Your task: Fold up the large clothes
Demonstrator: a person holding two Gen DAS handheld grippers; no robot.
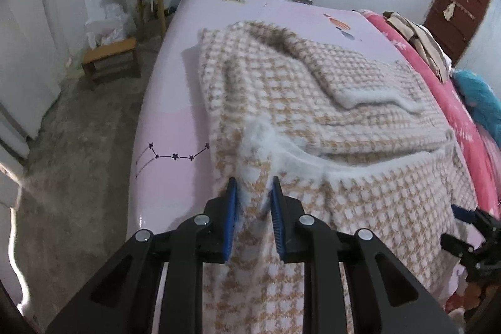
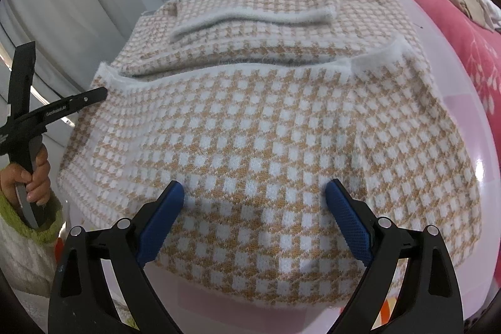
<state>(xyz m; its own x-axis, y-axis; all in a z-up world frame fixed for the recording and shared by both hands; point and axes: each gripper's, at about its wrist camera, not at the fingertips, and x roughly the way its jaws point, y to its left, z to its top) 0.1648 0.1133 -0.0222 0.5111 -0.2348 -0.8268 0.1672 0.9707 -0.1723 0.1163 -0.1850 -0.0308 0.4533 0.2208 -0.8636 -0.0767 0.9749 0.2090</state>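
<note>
Black plastic left gripper point(image 1: 253, 193) at bottom centre, ribbed blue pads on its fingers point(image 1: 232, 208), silver round screws on the linkage arms. The right gripper point(image 2: 255, 199) matches: black frame, textured blue pads, silver screws. At lower left, a bare-skinned hand point(image 2: 34, 177) and fuzzy green sleeve cuff point(image 2: 47, 224).

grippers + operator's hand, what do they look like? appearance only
Both the left gripper and right gripper have black plastic linkage arms with silver pivot bolts and blue textured finger pads. The left hand is bare, with a fuzzy green knit cuff.
</note>
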